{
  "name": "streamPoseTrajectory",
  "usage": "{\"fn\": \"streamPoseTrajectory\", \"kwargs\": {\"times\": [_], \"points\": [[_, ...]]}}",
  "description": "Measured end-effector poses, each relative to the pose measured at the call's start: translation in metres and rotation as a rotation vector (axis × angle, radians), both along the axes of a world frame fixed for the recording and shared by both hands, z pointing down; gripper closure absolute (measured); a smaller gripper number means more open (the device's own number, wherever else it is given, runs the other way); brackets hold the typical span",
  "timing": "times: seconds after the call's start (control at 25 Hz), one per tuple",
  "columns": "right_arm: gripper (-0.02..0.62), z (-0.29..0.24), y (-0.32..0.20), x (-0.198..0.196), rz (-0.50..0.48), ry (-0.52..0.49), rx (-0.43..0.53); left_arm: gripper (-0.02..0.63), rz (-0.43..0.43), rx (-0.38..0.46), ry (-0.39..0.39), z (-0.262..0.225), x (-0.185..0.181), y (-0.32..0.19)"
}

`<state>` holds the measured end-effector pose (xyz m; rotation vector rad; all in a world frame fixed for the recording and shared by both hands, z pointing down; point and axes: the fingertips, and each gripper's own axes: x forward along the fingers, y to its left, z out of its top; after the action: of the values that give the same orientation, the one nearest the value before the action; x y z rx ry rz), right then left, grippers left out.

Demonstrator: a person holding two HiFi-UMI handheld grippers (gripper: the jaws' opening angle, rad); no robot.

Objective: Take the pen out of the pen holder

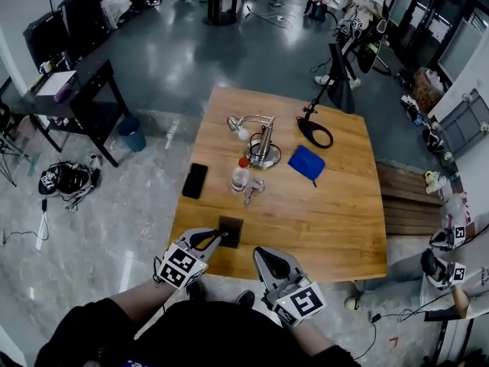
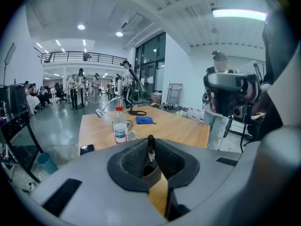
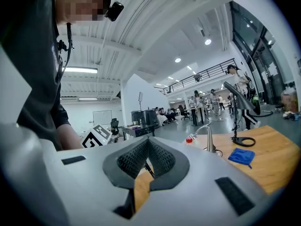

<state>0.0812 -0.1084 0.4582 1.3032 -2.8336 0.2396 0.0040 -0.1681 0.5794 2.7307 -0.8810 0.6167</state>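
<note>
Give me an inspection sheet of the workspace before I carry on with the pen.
Surface: wooden table, near edge mostly bare.
Job's things: pen upright in the left jaws, above the holder; cannot tell whether it is fully out.
Clutter: bottle, phone, lamp, cloth and stand mid-table, apart from the holder.
Grippers: left gripper shut on the pen; right gripper jaws together, empty.
Cables: floor cable left of the table.
Surroundings: bin, bench, people at far desks.
</note>
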Motion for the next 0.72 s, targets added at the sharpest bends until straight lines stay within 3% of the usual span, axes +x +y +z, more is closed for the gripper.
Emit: {"fn": "streamPoseTrajectory", "kwargs": {"times": [0.48, 0.72], "points": [[0.597, 0.003, 0.001, -0.007, -0.020, 0.015, -0.042, 0.555, 0.045, 0.061, 0.038, -0.088, 0.007, 0.033], [0.597, -0.003, 0.002, -0.015, -0.041, 0.019, -0.009, 0.555, 0.078, 0.099, 0.033, -0.111, 0.011, 0.049]]}}
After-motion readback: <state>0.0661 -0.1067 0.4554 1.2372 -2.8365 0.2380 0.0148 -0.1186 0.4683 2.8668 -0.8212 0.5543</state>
